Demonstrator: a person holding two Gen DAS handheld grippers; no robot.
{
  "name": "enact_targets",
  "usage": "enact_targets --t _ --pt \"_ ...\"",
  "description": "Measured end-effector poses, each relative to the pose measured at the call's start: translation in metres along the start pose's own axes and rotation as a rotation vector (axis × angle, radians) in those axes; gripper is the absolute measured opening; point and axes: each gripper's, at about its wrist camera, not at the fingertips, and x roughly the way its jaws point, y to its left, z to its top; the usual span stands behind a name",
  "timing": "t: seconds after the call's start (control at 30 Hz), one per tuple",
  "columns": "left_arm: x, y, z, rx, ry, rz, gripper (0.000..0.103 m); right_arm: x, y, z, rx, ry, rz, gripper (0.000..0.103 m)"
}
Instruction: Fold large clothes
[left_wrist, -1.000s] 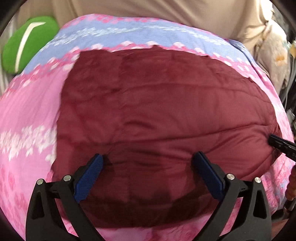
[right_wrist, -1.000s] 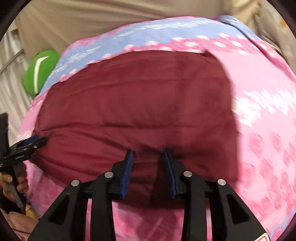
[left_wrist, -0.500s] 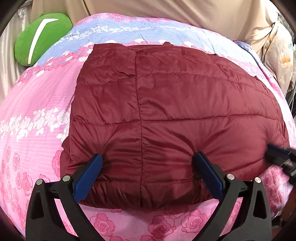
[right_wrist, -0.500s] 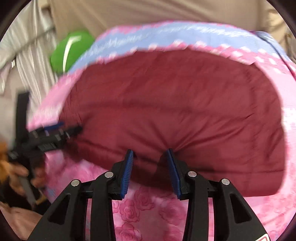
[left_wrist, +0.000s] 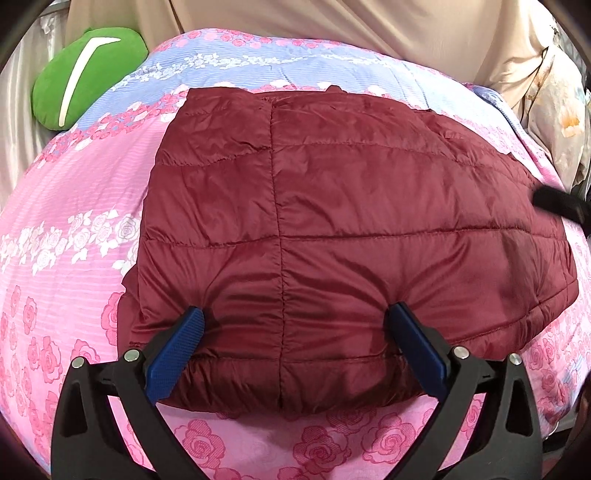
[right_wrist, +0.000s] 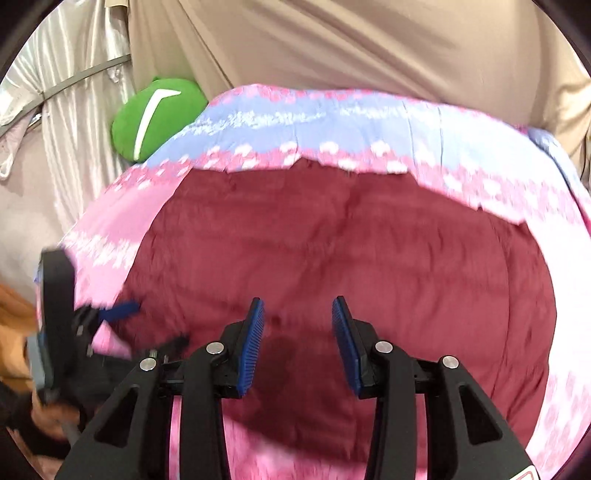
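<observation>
One maroon quilted jacket (left_wrist: 332, 229) lies on one pink-and-blue floral bedsheet (left_wrist: 74, 206). One green cushion (left_wrist: 85, 74) sits beyond. Two grippers: left gripper (left_wrist: 295, 343), right gripper (right_wrist: 297, 343).

Pink and blue floral bedsheet (left_wrist: 92, 192) below, green cushion (left_wrist: 85, 70) at far corner, beige drape (right_wrist: 332, 48) behind, silvery curtain (right_wrist: 74, 92) alongside.

pink rose-print bedspread (left_wrist: 74, 206) covers the bed, with a pale blue floral band (left_wrist: 280, 62) along its far side. green cushion with a white stripe (left_wrist: 85, 74) sits at the far left corner, touching the spread. beige cloth (left_wrist: 369, 33) hangs behind the bed, shiny silver-white curtain (right_wrist: 74, 110) to its left, floral fabric (left_wrist: 561, 122) bunched far right
</observation>
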Motion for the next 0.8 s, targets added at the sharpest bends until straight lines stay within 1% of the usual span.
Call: enact_targets --t 0.1,0.2,0.27,0.33,0.4,0.43,0.53,0.57,0.63,0.67,0.73,0.8 --pt "0.000 0.001 -0.002 -0.001 -0.007 -0.010 0.098 0.018 0.000 0.024 0.020 0.002 -0.006 0.039" --pt "-0.003 0.004 -0.003 -0.005 -0.017 -0.027 0.098 0.040 -0.004 0.034 0.058 0.031 -0.007 0.039" --pt "-0.011 0.012 -0.001 -0.038 -0.030 -0.073 0.098 0.061 -0.003 0.033 0.061 0.078 0.002 0.039" --pt "-0.019 0.024 0.003 -0.086 -0.043 -0.130 0.098 0.081 0.000 0.028 0.071 0.134 0.045 0.041" --pt "-0.029 0.041 0.009 -0.146 -0.058 -0.177 0.098 0.093 0.008 0.018 0.048 0.154 0.042 0.041" --pt "-0.032 0.048 0.012 -0.171 -0.066 -0.183 0.098 0.094 0.014 0.014 0.030 0.154 0.035 0.042" --pt "-0.038 0.071 0.023 -0.237 -0.090 -0.173 0.098 0.097 0.027 0.007 -0.030 0.160 0.022 0.042" --pt "-0.037 0.076 0.026 -0.251 -0.095 -0.164 0.098 0.096 0.025 0.008 -0.030 0.167 0.022 0.041" --pt "-0.031 0.086 0.033 -0.268 -0.091 -0.116 0.098 0.091 0.018 0.018 0.016 0.170 0.056 0.041" --pt "-0.026 0.088 0.036 -0.268 -0.083 -0.094 0.098 0.083 0.012 0.026 0.042 0.139 0.072 0.041" --pt "-0.016 0.087 0.039 -0.264 -0.065 -0.067 0.098 0.072 0.006 0.040 0.044 0.082 0.039 0.041" --pt "-0.007 0.087 0.041 -0.262 -0.041 -0.061 0.098 0.070 0.000 0.052 0.047 0.058 0.008 0.041"
